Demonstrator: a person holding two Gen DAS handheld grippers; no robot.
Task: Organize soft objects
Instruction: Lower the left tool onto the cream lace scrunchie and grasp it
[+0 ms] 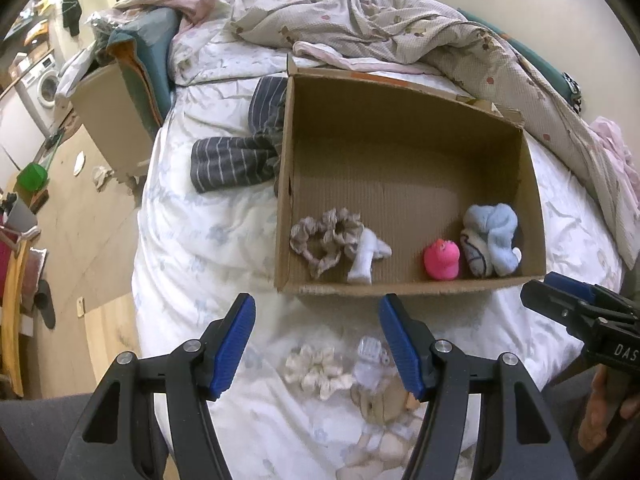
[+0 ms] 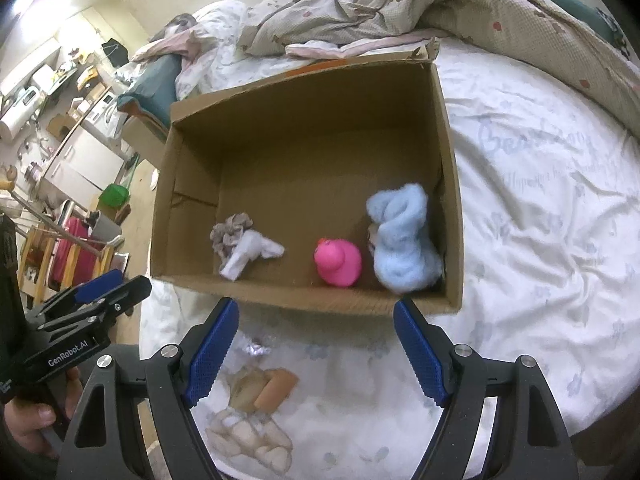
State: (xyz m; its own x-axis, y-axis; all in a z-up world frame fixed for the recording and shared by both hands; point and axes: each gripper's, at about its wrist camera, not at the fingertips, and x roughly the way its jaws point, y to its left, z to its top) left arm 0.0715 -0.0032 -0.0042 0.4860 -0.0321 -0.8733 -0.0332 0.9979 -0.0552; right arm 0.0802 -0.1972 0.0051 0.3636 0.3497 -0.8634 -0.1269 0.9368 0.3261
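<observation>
An open cardboard box (image 1: 400,120) (image 2: 304,120) lies on the white bed. Inside it are a beige scrunchie (image 1: 320,240) (image 2: 228,232), a white sock (image 1: 366,254) (image 2: 252,254), a pink toy duck (image 1: 441,259) (image 2: 338,262) and a light blue fluffy bundle (image 1: 490,242) (image 2: 400,240). In front of the box lie a cream scrunchie (image 1: 316,368), a clear plastic piece (image 1: 370,358) and a beige plush toy (image 1: 384,420) (image 2: 256,408). My left gripper (image 1: 318,340) is open and empty above these. My right gripper (image 2: 316,348) is open and empty at the box's near wall.
A striped dark garment (image 1: 240,148) lies left of the box. A crumpled quilt (image 1: 380,24) (image 2: 400,4) is piled behind it. The bed edge drops to a wooden floor (image 1: 80,220) on the left, with a green bin (image 1: 34,176) and cluttered furniture.
</observation>
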